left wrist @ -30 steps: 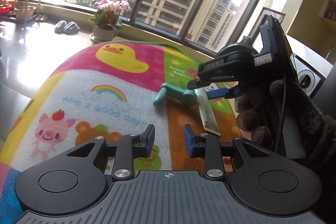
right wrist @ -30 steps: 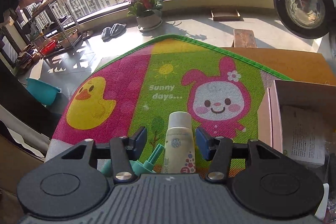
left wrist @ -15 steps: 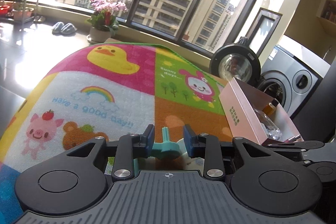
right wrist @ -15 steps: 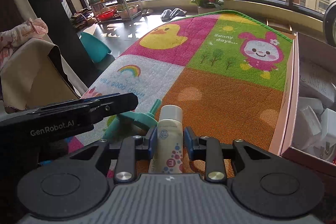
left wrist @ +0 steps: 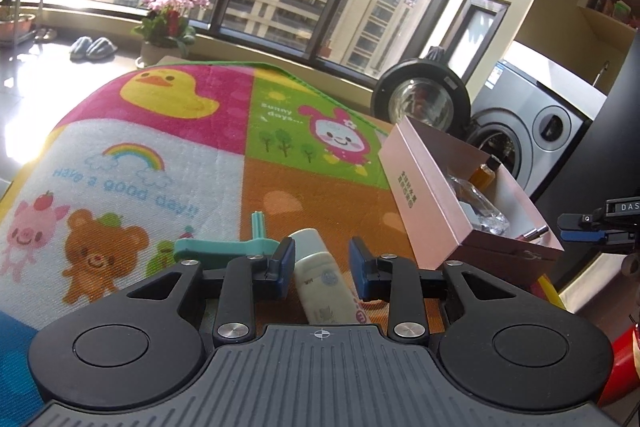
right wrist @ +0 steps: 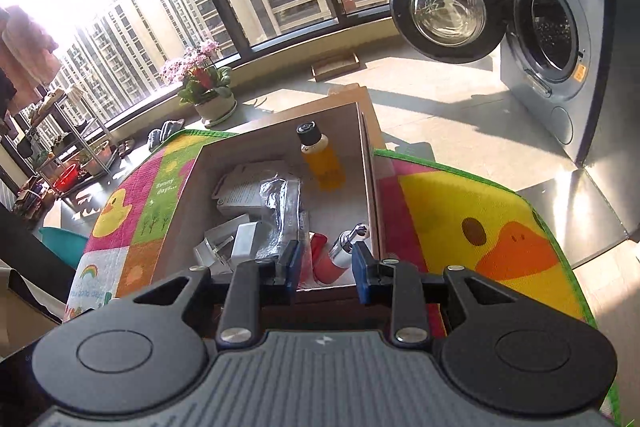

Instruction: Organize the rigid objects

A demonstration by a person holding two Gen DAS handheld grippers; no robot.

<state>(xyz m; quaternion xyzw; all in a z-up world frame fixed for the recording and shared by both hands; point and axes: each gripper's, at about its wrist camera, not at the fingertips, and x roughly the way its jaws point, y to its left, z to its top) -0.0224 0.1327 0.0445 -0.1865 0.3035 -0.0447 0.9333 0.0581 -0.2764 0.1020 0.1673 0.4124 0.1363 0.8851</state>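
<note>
A white bottle (left wrist: 320, 279) lies on the cartoon play mat (left wrist: 120, 155), pointing away from me. My left gripper (left wrist: 322, 263) straddles it with its jaws a little wider than the bottle, and a gap shows at the right pad. A teal crank-shaped piece (left wrist: 224, 247) rests just left of it. My right gripper (right wrist: 326, 265) hovers over the near end of the pink box (right wrist: 280, 123), jaws narrow and empty. Below it inside lie a red pump bottle (right wrist: 320, 259), an amber bottle (right wrist: 322, 163) and foil packets (right wrist: 280, 211). The box (left wrist: 420, 203) stands right of the white bottle.
A washing machine (right wrist: 552, 27) with its round door (right wrist: 444, 7) swung open stands past the box. A flower pot (left wrist: 168, 27) and slippers (left wrist: 92, 47) sit by the window. Beyond the box the mat ends at a green border (right wrist: 480, 171) over bare floor.
My right gripper narrowed over the white bottle, then swung away to above the box without it. My left gripper slid right from the teal piece to straddle the bottle.
</note>
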